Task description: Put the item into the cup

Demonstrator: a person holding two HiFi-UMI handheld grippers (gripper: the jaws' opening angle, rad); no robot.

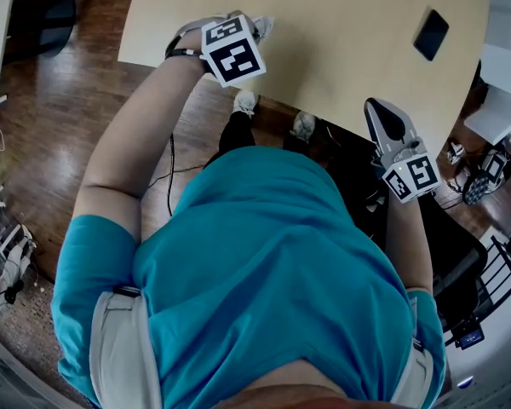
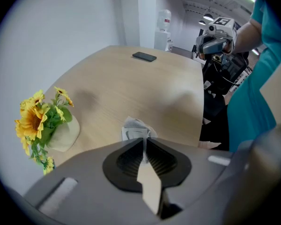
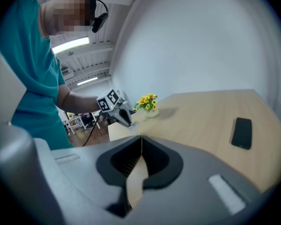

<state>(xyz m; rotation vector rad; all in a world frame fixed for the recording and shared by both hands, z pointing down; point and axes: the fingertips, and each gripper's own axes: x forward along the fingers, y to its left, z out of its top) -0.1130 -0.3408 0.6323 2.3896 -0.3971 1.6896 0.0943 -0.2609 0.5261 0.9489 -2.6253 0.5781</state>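
My left gripper [image 2: 144, 143] is shut on a crumpled white packet [image 2: 135, 129] that sticks out past the jaw tips, just above the beige table [image 2: 145, 88]. In the head view this gripper [image 1: 245, 25] hangs over the table's near edge with the packet [image 1: 262, 27] at its tip. A pale cup holding sunflowers [image 2: 61, 131] stands on the table to the left of the packet. My right gripper [image 3: 141, 140] is shut with nothing between its jaws. It hovers off the table's near right edge [image 1: 376, 107].
A black phone [image 1: 431, 34] lies on the table's far right part, also seen as the phone [image 3: 242, 132] in the right gripper view. A black chair [image 1: 460, 254] stands by the person's right side. Wooden floor [image 1: 60, 118] and cables lie to the left.
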